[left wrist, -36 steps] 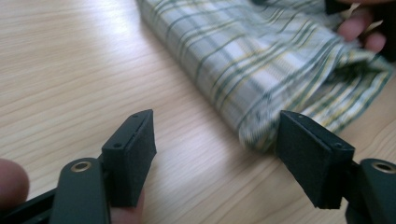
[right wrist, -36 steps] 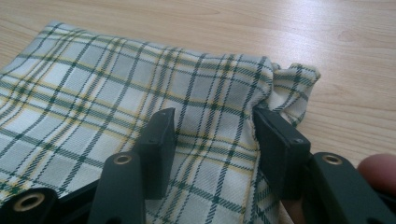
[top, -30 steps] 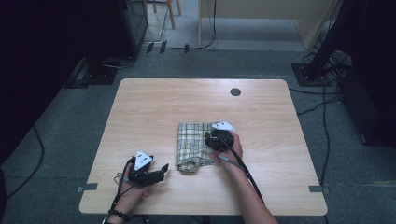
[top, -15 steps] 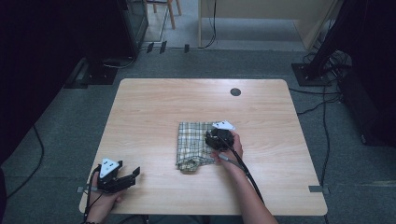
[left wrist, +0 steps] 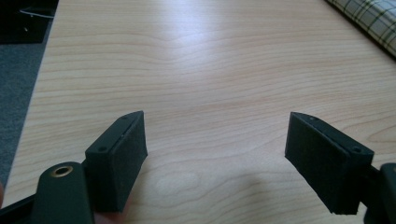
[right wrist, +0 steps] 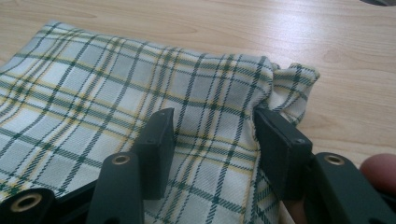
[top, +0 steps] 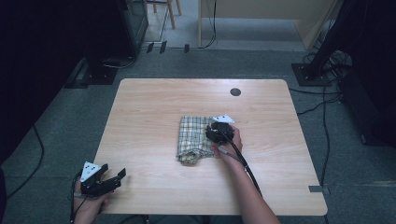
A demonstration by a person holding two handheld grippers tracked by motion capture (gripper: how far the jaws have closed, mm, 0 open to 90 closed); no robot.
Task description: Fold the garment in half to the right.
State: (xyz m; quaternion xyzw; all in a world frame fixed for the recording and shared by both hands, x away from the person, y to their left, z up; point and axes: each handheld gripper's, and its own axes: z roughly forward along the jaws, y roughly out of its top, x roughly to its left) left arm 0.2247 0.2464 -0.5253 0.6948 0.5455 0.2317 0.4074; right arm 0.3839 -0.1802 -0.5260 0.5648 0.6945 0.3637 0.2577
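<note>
Under the right hand-held gripper, jaws half-open and pressing down on the plaid cloth mid-counter, the fold might spring undone since the left hand-held gripper, empty with its jaws just widening, sits well off.

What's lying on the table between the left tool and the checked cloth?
Nothing: bare wood of the table separates the left tool from the checked cloth, as the high view shows.

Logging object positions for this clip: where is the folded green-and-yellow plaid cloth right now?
In the high view, the folded green-and-yellow plaid cloth lies near the middle of the wooden table, with the right gripper on its right edge.
</note>
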